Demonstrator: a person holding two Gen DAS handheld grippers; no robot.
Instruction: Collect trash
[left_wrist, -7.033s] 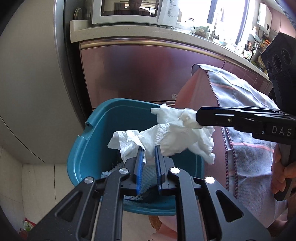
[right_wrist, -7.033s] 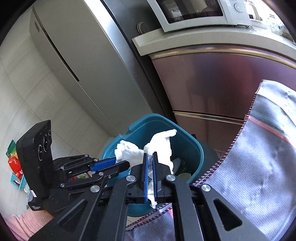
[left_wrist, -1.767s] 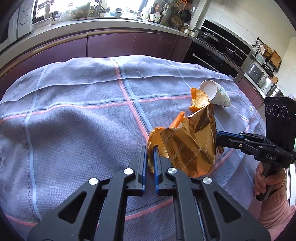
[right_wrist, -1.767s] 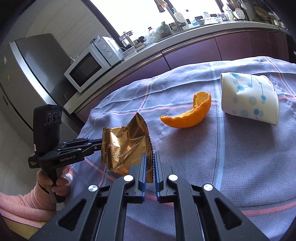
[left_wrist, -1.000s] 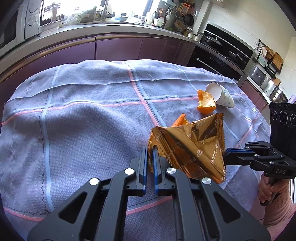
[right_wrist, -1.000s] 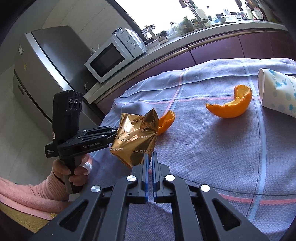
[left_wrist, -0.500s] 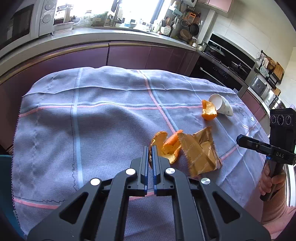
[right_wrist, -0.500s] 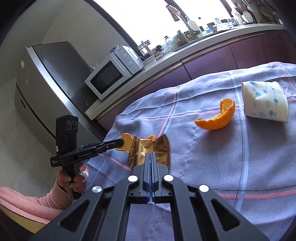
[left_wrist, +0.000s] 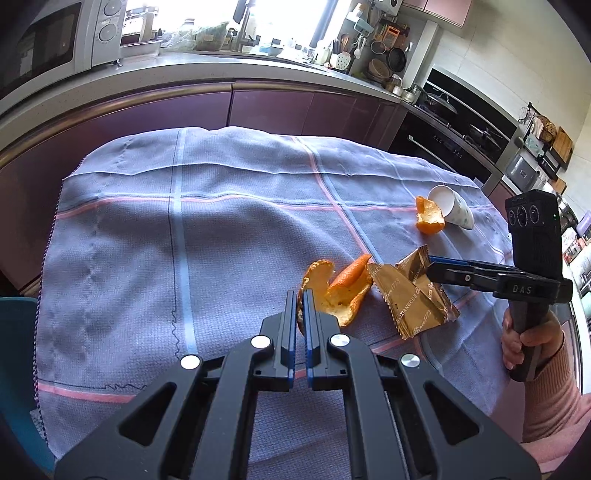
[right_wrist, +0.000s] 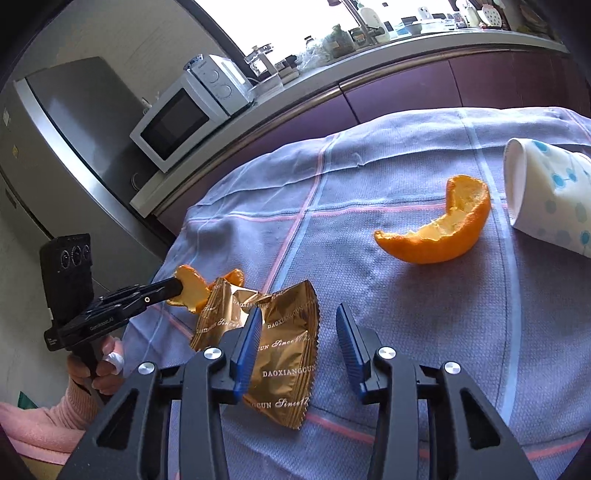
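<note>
Pinching peel (left_wrist: 334, 291), left tongs (left_wrist: 300, 295); wrapper text legible only right-wrist view, seemingly "DAOXIANGCUN".

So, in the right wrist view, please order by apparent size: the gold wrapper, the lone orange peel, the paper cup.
1. Gold wrapper, largest, though nearest the camera.
2. Lone orange peel and paper cup: unsure, the frame cuts the cup off.

Both wrist cameras close above the tablecloth (left_wrist: 221, 229), angled down, facing kitchen counter, sharing gold wrapper (right_wrist: 288, 354)
</note>
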